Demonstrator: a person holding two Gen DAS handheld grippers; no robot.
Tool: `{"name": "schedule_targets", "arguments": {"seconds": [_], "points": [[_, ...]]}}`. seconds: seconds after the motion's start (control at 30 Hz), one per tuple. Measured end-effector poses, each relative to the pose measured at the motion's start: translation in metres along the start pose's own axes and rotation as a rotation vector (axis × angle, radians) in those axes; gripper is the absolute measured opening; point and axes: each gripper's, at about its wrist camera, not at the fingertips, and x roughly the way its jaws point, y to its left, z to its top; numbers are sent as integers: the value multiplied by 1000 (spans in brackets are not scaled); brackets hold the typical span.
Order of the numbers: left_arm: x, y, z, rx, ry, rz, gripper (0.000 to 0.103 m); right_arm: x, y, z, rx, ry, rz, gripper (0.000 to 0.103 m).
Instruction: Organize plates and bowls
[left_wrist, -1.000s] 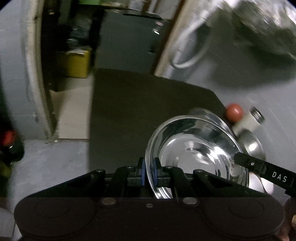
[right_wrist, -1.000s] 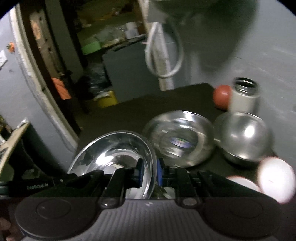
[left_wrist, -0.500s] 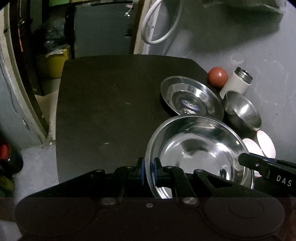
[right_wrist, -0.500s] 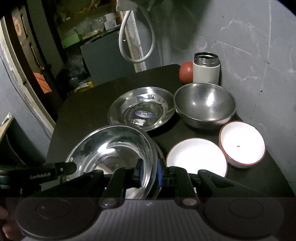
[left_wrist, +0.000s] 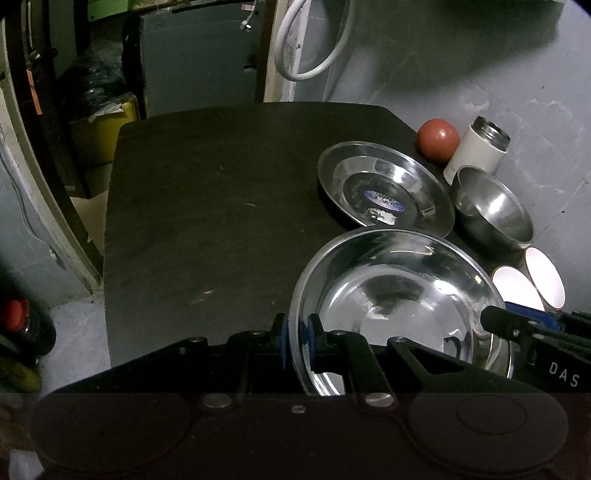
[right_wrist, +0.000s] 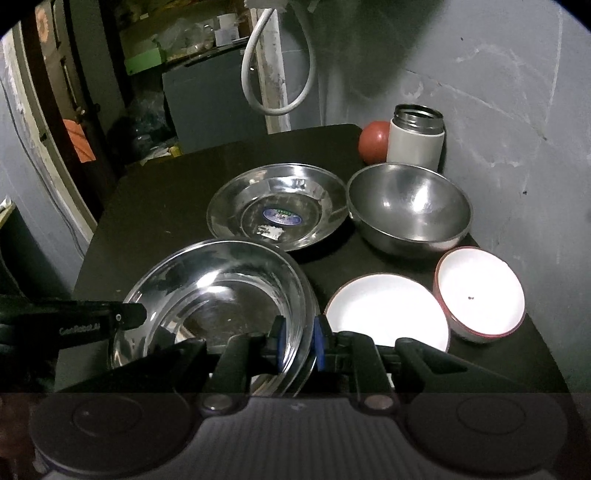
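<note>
Holding the big shiny plate (right_wrist: 218, 295) by its rim, both the left gripper (left_wrist: 297, 341) and right gripper (right_wrist: 297, 341) are clamped on it, and it likely needs stacking on the steel plate (right_wrist: 277, 205) at 12 o'clock.

A dark surface (left_wrist: 207, 221) stands in the corner of a dim room with grey, scuffed walls (right_wrist: 517, 110). A white hose (right_wrist: 275, 66) loops down a pale post behind it. Beyond stand a grey cabinet (left_wrist: 199, 62), cluttered shelves (right_wrist: 177, 40) and a yellow box (left_wrist: 110, 125); the floor (left_wrist: 77, 336) is grey.
</note>
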Motion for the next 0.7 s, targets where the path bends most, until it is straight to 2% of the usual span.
{"name": "schedule_targets", "arguments": {"seconds": [0.6, 0.7], "points": [[4, 5, 1, -23, 3, -5, 15, 2, 6, -2, -62, -15, -28, 24], [3, 8, 3, -34, -3, -5, 21, 2, 7, -2, -61, -17, -29, 24]]}}
